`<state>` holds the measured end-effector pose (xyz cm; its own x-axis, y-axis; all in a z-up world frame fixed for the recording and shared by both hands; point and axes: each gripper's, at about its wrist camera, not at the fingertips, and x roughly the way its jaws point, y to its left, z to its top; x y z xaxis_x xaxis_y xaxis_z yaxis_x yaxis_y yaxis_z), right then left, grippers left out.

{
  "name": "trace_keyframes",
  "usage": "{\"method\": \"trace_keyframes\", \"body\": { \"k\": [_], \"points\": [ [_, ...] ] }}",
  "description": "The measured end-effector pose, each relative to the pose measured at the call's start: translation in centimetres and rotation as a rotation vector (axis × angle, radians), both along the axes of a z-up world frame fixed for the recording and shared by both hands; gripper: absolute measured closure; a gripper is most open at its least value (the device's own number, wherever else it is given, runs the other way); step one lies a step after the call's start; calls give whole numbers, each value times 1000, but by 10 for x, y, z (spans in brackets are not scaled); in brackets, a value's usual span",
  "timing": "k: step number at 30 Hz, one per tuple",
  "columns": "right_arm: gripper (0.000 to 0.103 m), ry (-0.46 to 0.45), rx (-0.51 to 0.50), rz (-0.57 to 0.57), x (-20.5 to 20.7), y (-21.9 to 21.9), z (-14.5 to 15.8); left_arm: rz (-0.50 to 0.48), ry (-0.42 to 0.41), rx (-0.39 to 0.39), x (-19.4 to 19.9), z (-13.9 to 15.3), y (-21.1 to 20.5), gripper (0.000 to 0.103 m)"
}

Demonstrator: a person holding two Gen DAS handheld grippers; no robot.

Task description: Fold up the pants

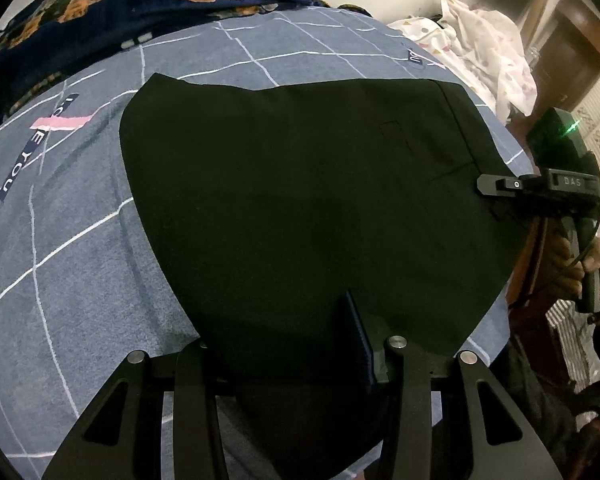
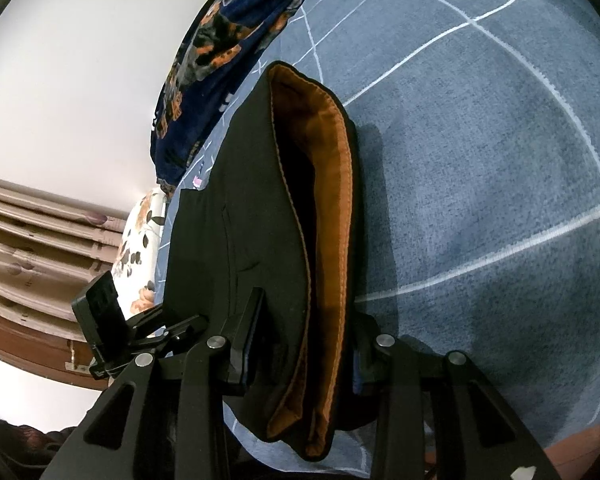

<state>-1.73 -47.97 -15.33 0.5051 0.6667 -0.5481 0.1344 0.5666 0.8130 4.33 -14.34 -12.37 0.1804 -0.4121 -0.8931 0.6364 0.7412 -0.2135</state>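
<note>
One pair of black fabric pants (image 1: 300, 200) lies folded flat on a blue-grey bedsheet with a white grid pattern (image 1: 80, 260), spreading ahead of the jaws of the left gripper (image 1: 296, 344). Only one dark finger (image 1: 358, 332) of that gripper shows above the cloth; the other is hidden in or under the fabric, so whether the jaws pinch the near edge of the pants cannot be told. The sheet, to the left of these jaws, carries a dark printed strip reading "YOU" below partly legible letters, crossed by one pink stripe (image 1: 62, 122); a second printed strip (image 1: 416, 58) lies far ahead, its letters too small to read.

The right gripper (image 1: 496, 186) enters from the right of the left jaws and meets the waistband edge of the pants; its body bears the label "DAS" (image 1: 572, 181), and one green light (image 1: 574, 125) glows on the module above it. In the right wrist view, the right gripper (image 2: 304, 344) has its two fingers set either side of the pants (image 2: 236, 216), straddling the open waistband with its orange-brown lining (image 2: 332, 184); the jaws stand fairly wide around this cloth, and a firm grip cannot be confirmed. One navy blanket with orange floral print (image 2: 220, 40) lies ahead and left of these jaws, beyond the pants. One white patterned cloth (image 1: 484, 52) lies bunched far ahead and right of the left jaws.
</note>
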Motion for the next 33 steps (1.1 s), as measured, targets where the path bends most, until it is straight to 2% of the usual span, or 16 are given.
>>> {"method": "trace_keyframes", "body": {
  "k": [3,6,8,11,14,19,22,27,29,33],
  "points": [
    [70,0,1,2,1,0,0,-3,-17,3,-1,1,-1,60],
    [71,3,4,-6,0,-1,0,-5,-38,2,-1,3,0,69],
    [72,5,26,-13,0,-1,-1,-2,-33,-7,1,5,3,75],
    [74,3,60,-21,-2,0,0,25,12,-50,8,6,13,78],
    [75,4,79,-22,-4,4,-1,58,68,-96,16,4,26,79],
    [75,23,86,-26,-5,5,-6,60,123,-145,23,0,35,79],
    [73,32,110,-28,-5,3,-10,46,145,-145,27,-2,36,76],
    [72,41,134,-39,-7,2,-12,61,248,-191,41,-12,41,71],
    [74,41,123,-38,-6,5,-12,59,258,-205,43,-13,40,71],
    [76,33,92,-48,-8,9,-9,60,223,-193,42,-11,34,73]
  ]
}}
